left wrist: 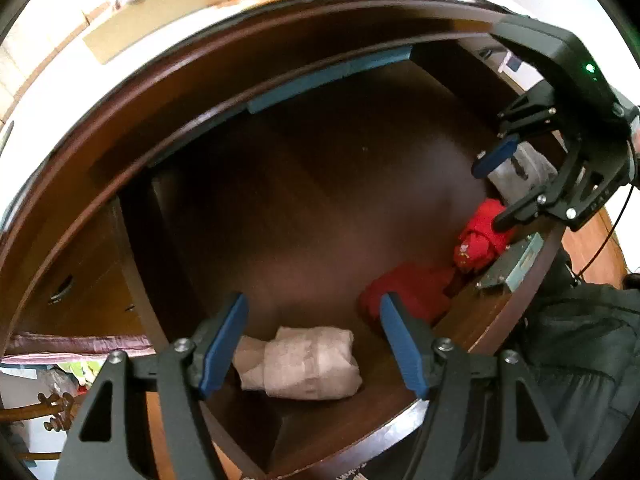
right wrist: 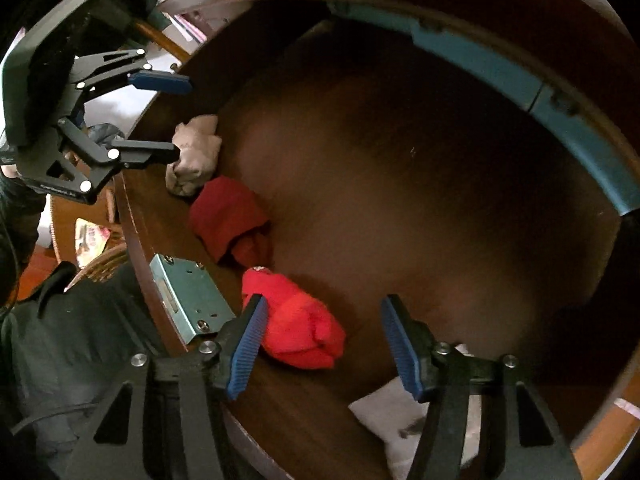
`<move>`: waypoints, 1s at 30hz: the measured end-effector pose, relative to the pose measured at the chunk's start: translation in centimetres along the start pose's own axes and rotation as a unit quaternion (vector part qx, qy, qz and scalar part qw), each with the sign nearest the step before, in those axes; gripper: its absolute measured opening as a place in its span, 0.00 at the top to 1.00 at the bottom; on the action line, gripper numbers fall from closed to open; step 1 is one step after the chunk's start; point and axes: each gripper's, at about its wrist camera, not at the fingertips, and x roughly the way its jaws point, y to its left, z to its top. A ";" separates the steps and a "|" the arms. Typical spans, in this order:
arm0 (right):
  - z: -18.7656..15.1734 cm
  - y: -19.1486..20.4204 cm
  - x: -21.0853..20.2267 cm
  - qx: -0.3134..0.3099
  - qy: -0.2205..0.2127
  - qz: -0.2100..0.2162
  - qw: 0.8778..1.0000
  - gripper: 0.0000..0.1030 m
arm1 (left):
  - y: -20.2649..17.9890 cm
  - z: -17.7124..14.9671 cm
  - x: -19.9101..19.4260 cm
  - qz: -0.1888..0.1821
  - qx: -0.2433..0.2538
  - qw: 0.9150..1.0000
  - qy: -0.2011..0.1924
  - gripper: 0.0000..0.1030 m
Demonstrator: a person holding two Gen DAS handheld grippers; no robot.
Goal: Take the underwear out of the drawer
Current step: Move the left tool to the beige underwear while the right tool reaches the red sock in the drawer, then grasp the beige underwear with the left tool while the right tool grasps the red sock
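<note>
Setting: home bedroom
Evidence: open dark brown wooden drawer (left wrist: 304, 184) holding rolled red (right wrist: 298, 326) and beige (left wrist: 304, 364) underwear bundles

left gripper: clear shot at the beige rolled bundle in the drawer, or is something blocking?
Probably yes. The left gripper hangs open over the drawer, with the beige bundle showing between its fingers and nothing over it. The dark red roll lies beside it, and the right gripper is farther along.

Rolled underwear (left wrist: 300, 364) (beige, red) in open drawer (left wrist: 460, 320).
</note>
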 end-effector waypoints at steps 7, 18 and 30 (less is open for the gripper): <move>0.3 -1.1 1.9 0.028 0.034 0.055 0.998 0.41 | 0.2 -0.5 1.0 -0.017 -0.010 0.999 0.044 0.32; -0.3 -0.5 2.0 0.012 0.012 0.079 0.997 0.63 | 1.3 -1.2 2.5 -0.028 -0.042 0.993 0.103 0.32; 0.1 0.1 2.3 -0.001 0.000 0.075 0.997 0.63 | 0.0 0.5 4.7 -0.026 -0.029 0.986 0.159 0.32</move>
